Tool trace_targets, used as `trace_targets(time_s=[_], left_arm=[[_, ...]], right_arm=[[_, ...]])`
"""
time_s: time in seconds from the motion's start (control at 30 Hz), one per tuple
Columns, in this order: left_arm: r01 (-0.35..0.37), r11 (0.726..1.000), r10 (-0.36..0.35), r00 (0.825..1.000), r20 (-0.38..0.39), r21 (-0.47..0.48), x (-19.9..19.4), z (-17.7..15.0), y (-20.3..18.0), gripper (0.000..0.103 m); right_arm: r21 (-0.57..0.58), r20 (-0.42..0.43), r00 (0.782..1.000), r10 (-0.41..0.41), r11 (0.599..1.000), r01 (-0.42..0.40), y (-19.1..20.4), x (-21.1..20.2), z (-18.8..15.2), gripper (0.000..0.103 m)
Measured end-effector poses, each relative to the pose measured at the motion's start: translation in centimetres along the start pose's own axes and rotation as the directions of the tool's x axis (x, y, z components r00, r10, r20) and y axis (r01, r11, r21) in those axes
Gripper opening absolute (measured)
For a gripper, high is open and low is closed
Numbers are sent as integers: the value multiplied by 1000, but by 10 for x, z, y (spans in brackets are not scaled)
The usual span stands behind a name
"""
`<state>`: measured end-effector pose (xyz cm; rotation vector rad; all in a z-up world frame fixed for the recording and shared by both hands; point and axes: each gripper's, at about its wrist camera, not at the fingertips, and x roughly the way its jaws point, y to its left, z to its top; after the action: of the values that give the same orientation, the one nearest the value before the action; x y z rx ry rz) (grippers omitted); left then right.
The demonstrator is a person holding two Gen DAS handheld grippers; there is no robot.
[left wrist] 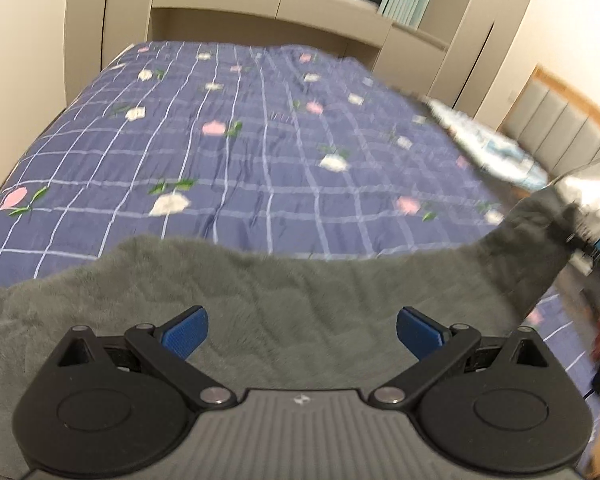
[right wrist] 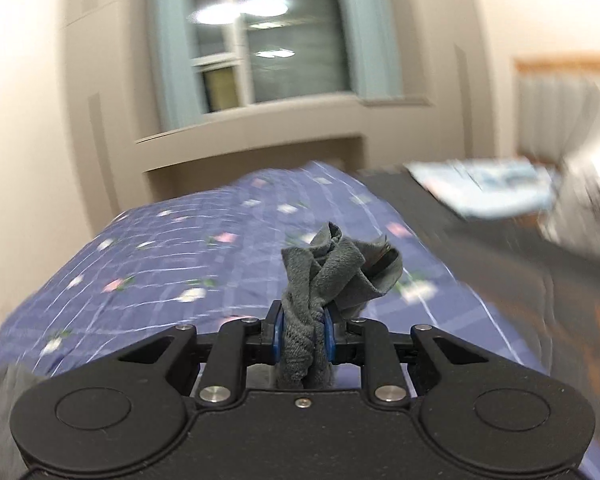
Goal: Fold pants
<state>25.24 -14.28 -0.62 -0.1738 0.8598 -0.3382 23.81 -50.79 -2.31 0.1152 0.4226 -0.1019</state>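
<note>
The grey fleece pants (left wrist: 260, 300) lie across the near part of the bed in the left wrist view. One end rises to the right, where my right gripper (left wrist: 580, 224) holds it, blurred. My left gripper (left wrist: 302, 334) is open just above the fabric, with its blue pads (left wrist: 186, 332) wide apart and nothing between them. In the right wrist view my right gripper (right wrist: 304, 336) is shut on a bunched fold of the pants (right wrist: 332, 268), lifted above the bed.
The bed has a blue checked quilt with flowers (left wrist: 240, 140). A beige built-in cabinet and window (right wrist: 260, 40) stand behind it. A headboard (left wrist: 560, 132) and a light patterned pillow (left wrist: 488, 148) are at the right.
</note>
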Motion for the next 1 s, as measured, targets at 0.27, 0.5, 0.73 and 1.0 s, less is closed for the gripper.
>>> trace_targets(time_s=[0.27, 0.5, 0.73, 1.0], left_arm=[[139, 987, -133, 988, 81, -82, -35, 7, 9, 102], [206, 967, -204, 978, 29, -151, -12, 2, 9, 102], [219, 946, -238, 970, -52, -241, 34, 0, 1, 102], [250, 920, -300, 945, -132, -301, 74, -6, -18, 102]], right_arm=[[-375, -44, 991, 129, 917, -136, 104, -23, -17, 20], [-542, -214, 962, 171, 798, -262, 162, -14, -76, 16], [-550, -295, 938, 185, 769, -324, 173, 0, -105, 21], [-450, -299, 901, 315, 786, -424, 147, -30, -94, 71]])
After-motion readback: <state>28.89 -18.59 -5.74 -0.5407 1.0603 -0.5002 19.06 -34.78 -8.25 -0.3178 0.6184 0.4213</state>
